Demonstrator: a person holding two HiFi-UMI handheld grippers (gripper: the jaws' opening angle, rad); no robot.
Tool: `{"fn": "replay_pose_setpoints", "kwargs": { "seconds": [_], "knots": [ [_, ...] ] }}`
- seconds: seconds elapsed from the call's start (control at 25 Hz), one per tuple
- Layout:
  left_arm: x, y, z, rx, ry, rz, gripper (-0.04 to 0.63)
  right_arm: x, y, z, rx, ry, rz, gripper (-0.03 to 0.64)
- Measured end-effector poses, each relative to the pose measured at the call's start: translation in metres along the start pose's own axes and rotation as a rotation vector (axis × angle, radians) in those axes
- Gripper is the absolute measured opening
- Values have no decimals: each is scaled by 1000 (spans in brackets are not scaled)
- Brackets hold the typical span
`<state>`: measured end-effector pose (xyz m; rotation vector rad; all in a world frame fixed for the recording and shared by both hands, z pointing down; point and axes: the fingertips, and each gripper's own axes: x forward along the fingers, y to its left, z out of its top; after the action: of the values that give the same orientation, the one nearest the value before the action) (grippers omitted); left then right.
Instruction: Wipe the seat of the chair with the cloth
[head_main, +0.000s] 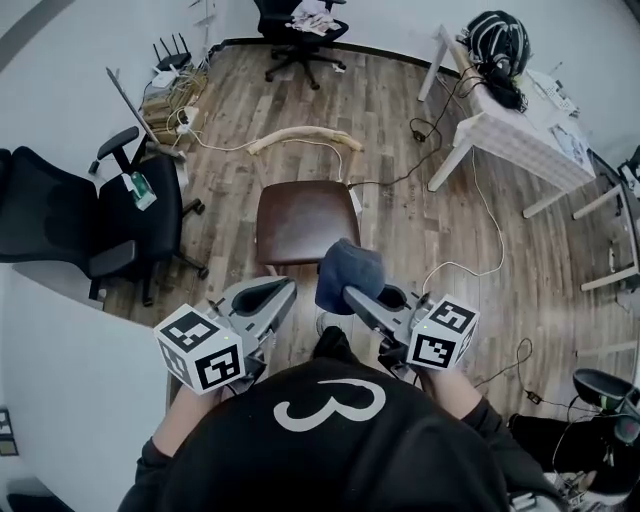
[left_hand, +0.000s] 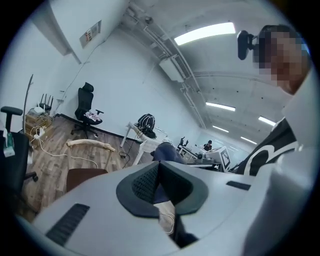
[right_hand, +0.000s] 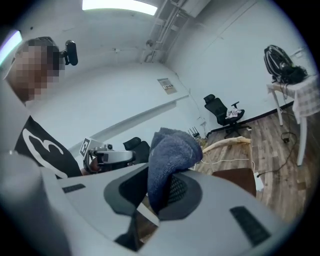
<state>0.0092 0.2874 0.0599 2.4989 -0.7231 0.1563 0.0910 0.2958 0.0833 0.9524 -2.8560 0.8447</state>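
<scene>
A wooden chair with a brown seat (head_main: 305, 220) and a pale curved back rail (head_main: 305, 138) stands on the wood floor in front of me. My right gripper (head_main: 352, 296) is shut on a dark blue cloth (head_main: 350, 274), which bulges up out of the jaws above the seat's near right corner. In the right gripper view the cloth (right_hand: 170, 152) is pinched between the pads of the gripper (right_hand: 162, 189), with the seat (right_hand: 239, 178) beyond. My left gripper (head_main: 280, 292) hovers at the seat's near left edge, jaws together and holding nothing (left_hand: 159, 169). The seat (left_hand: 84, 177) shows below it.
A black office chair (head_main: 95, 215) stands close on the left. A white table (head_main: 515, 132) with a helmet (head_main: 497, 42) is at the right, and cables (head_main: 470, 262) trail over the floor. Another office chair (head_main: 300, 30) is at the back.
</scene>
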Motion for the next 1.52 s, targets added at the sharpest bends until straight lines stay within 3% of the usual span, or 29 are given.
{"fn": "replay_pose_setpoints", "kwargs": {
  "seconds": [0.24,0.48,1.12,1.52],
  "knots": [
    [-57,-40,-2,36,-41,-34,14,-13,78,-5,-76,-23,24,51],
    [-92,-67,-9,63,-74,-67,14,-21,121,-9,-130,-51,14,50],
    [-113,-102,-23,81,-108,-62,14,-43,153,-25,-144,-67,13,49],
    [-136,-96,-30,81,-135,-76,14,-33,169,-37,-164,-60,-22,49]
  ]
}}
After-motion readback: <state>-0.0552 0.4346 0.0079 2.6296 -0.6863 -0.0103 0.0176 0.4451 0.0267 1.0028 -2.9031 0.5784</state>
